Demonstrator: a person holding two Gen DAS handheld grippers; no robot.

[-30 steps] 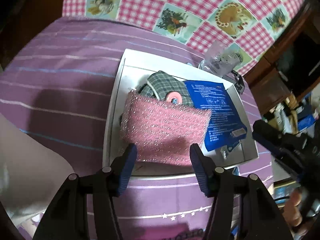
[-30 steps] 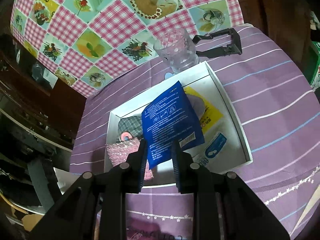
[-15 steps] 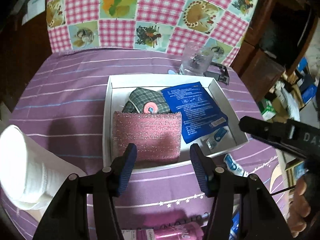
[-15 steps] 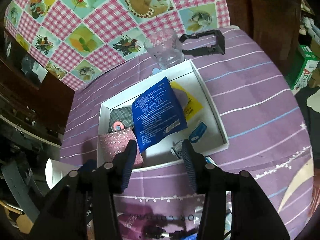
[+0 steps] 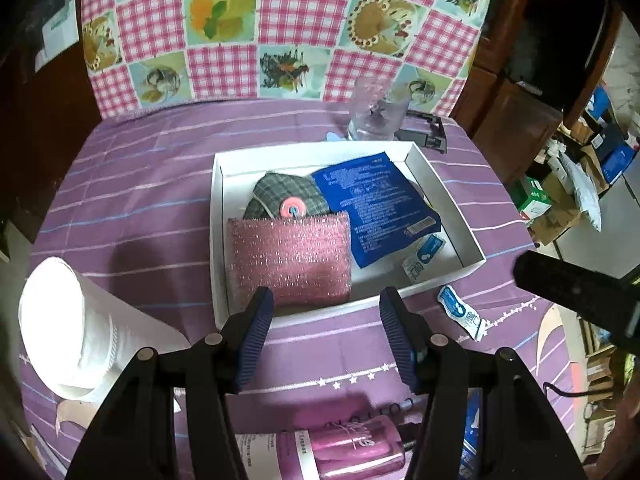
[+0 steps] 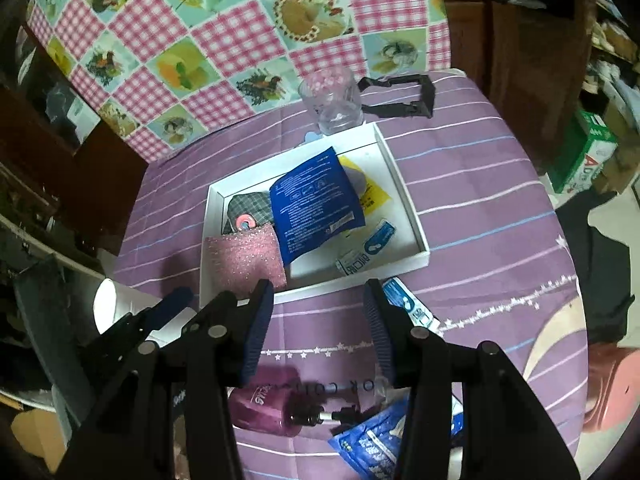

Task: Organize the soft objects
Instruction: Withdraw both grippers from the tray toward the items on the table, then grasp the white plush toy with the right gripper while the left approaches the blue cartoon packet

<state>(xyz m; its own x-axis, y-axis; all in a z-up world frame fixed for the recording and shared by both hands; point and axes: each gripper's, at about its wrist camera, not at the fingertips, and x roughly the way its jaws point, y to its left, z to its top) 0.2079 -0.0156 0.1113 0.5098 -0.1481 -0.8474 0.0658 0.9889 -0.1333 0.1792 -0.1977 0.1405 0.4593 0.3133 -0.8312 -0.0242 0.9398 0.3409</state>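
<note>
A white shallow box [image 5: 218, 240] [image 6: 404, 196] on the purple cloth holds a pink glittery sponge [image 5: 290, 258] [image 6: 244, 258], a plaid cloth item with a pink disc [image 5: 286, 196] [image 6: 248, 210], a blue packet [image 5: 372, 200] [image 6: 316, 204], a yellow packet [image 6: 374, 196] and a small sachet [image 5: 422, 258] [image 6: 366, 254]. My left gripper [image 5: 326, 336] is open and empty, just in front of the box's near wall. My right gripper [image 6: 318, 330] is open and empty, also short of the box.
A second sachet [image 5: 460, 312] [image 6: 406, 300] lies on the cloth by the box's near corner. A white paper roll [image 5: 68, 332] [image 6: 116, 304] stands at the left. A pink bottle [image 5: 344, 448] [image 6: 268, 404] and blue packet [image 6: 372, 440] lie near me. A glass [image 5: 374, 114] [image 6: 332, 100] and black bracket [image 6: 404, 98] stand behind the box.
My right gripper let go of the blue packet, which now lies in the box, and opened. Both grippers drew back and up from the box.
</note>
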